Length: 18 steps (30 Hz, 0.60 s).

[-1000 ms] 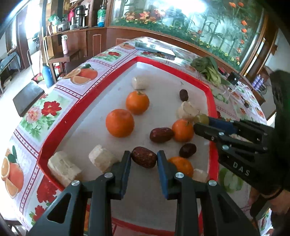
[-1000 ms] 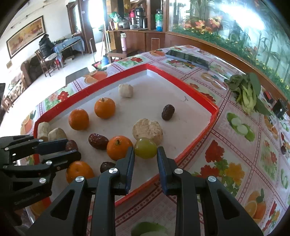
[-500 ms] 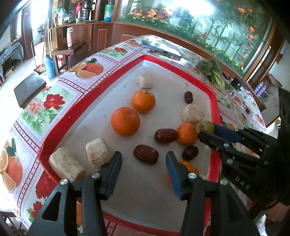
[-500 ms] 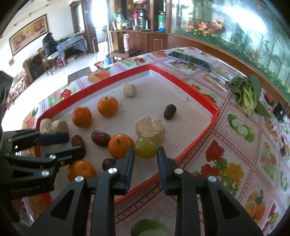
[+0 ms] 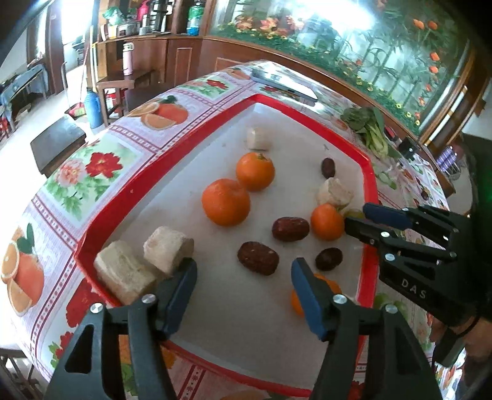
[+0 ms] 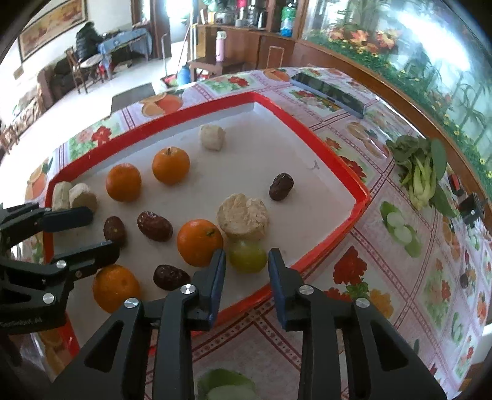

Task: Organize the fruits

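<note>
Opening right tool (image 6: pixel 247 264) | green grape (image 6: pixel 247 256) between jaws, untouched

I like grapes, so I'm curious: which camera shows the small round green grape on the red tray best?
The right wrist view: the small round green grape sits whole, just ahead of the opening right tongs. In the left wrist view only a sliver of it peeks out behind the small round orange mandarin and those tongs.

1. A mural of bamboo and orange flowers (image 6: pixel 430 61) curves along the far wall.
2. Wooden cabinets (image 5: pixel 172 58) stand beyond the counter.
3. The pale tiled floor (image 6: pixel 129 80) shines with daylight.
4. A framed painting (image 6: pixel 52 27) hangs over a distant table (image 6: pixel 123 40).
</note>
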Each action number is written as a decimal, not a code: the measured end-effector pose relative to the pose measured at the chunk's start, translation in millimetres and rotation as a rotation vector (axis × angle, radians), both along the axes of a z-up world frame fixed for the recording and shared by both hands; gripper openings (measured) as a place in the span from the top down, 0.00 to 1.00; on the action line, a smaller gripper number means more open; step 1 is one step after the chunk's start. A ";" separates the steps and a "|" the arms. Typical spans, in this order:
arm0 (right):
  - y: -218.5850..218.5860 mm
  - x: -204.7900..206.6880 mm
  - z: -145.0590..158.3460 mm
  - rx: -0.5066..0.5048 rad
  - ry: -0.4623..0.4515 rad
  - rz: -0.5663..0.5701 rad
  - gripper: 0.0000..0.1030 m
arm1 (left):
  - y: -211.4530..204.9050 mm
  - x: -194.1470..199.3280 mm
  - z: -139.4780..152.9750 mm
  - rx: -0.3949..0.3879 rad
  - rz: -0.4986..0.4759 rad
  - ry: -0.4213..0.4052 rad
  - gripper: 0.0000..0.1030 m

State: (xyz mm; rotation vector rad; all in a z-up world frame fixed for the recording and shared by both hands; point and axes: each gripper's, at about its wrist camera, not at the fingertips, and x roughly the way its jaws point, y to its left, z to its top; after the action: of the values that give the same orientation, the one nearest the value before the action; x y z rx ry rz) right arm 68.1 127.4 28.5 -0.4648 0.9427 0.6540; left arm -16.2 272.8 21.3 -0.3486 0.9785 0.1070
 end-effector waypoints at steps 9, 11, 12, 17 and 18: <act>3.5 -23.4 7.2 -0.013 -0.076 0.008 0.64 | -0.5 -8.8 5.8 0.016 0.028 -0.013 0.30; 4.5 -33.6 11.6 -0.021 -0.103 0.014 0.61 | -1.0 -12.2 7.8 0.029 0.049 -0.015 0.26; 4.1 -37.0 12.8 -0.020 -0.110 0.014 0.56 | -1.5 -14.2 9.0 0.033 0.055 -0.022 0.25; -4.7 -54.1 19.8 -0.009 -0.118 -0.017 0.41 | -7.3 -25.8 17.3 0.050 0.079 -0.052 0.17; -7.9 -56.7 20.5 -0.002 -0.111 -0.027 0.29 | -9.7 -27.9 19.1 0.058 0.085 -0.057 0.16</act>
State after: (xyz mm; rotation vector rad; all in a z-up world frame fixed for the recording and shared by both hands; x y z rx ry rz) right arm 11.4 119.4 49.0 -0.4842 0.8436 0.5973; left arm -44.1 263.1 40.4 -0.3379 0.9027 0.2012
